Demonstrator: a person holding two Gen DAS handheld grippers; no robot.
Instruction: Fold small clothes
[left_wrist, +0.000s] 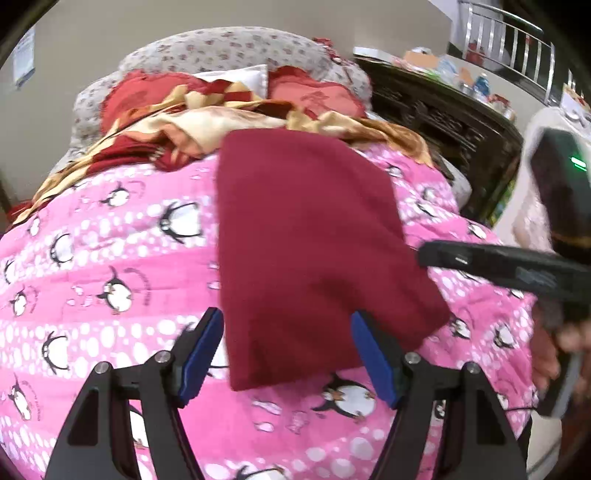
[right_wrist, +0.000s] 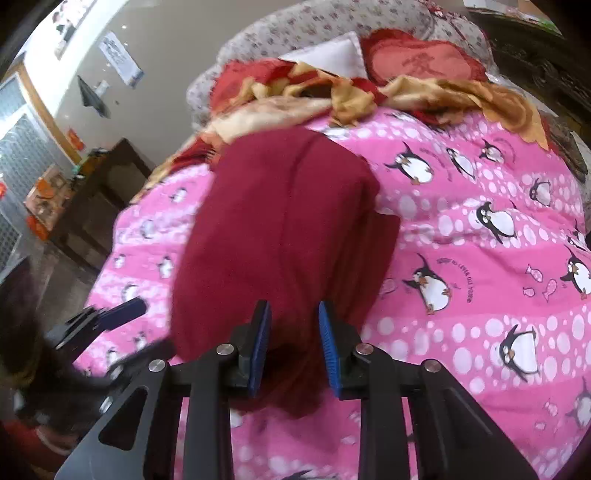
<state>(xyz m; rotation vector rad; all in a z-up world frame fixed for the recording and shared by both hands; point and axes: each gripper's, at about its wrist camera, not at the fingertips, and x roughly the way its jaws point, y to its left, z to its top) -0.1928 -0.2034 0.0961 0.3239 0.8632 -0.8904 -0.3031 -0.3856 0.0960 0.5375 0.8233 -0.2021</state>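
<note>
left wrist view: the maroon garment (left_wrist: 303, 240) lies already folded on the pink penguin quilt (left_wrist: 110, 258), and the left gripper (left_wrist: 286, 354) hangs over its near edge with jaws wide apart, holding nothing.

right wrist view: the right gripper (right_wrist: 294, 347) sits over the near hem, jaws parted – cloth between them but not pinched. looks mid-fold; next move probably needs both to close on that edge.
</note>
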